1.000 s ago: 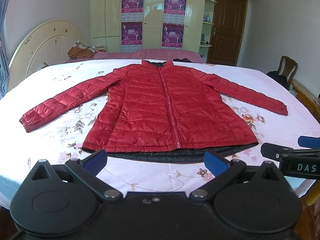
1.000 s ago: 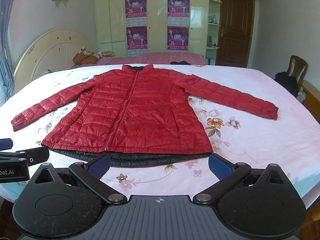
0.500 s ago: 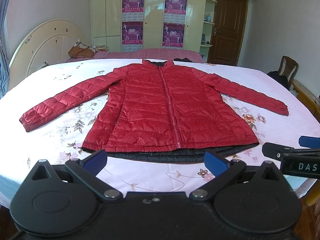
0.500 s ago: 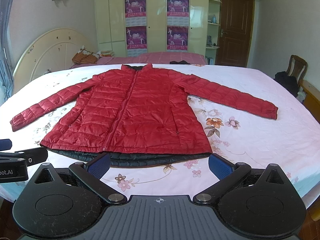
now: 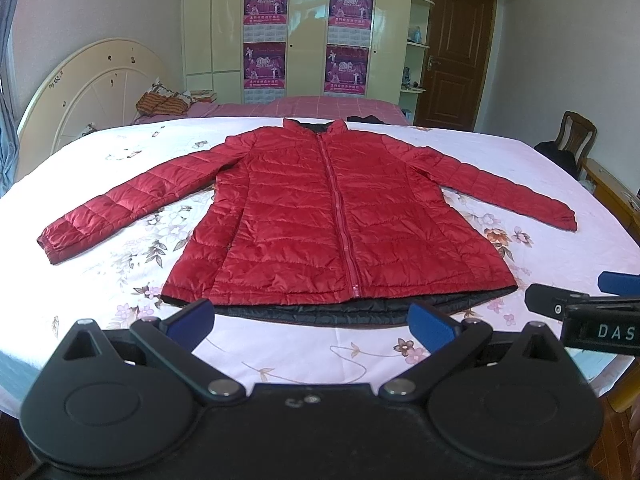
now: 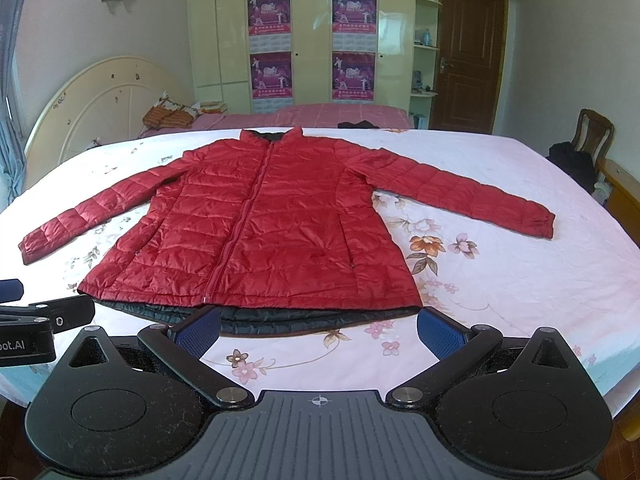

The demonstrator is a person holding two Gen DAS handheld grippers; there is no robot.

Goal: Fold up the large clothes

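Observation:
A red quilted jacket (image 5: 320,220) lies flat and zipped on the floral bed sheet (image 5: 120,264), both sleeves spread out, its black lining showing along the near hem. It also shows in the right wrist view (image 6: 260,232). My left gripper (image 5: 310,322) is open and empty, just short of the hem's middle. My right gripper (image 6: 320,332) is open and empty, near the hem's right half. The right gripper's side shows at the right edge of the left wrist view (image 5: 580,312); the left gripper's side shows at the left edge of the right wrist view (image 6: 40,316).
A cream headboard (image 5: 92,92) stands at the far left. A pink blanket (image 5: 312,106) lies beyond the sheet. A wardrobe with posters (image 5: 308,36) and a brown door (image 5: 452,52) are behind. A wooden chair (image 5: 576,140) with dark cloth stands at the right.
Both views have shifted very slightly; the jacket sits a touch further left in the right wrist view. The jacket itself has not moved and both grippers stay open.

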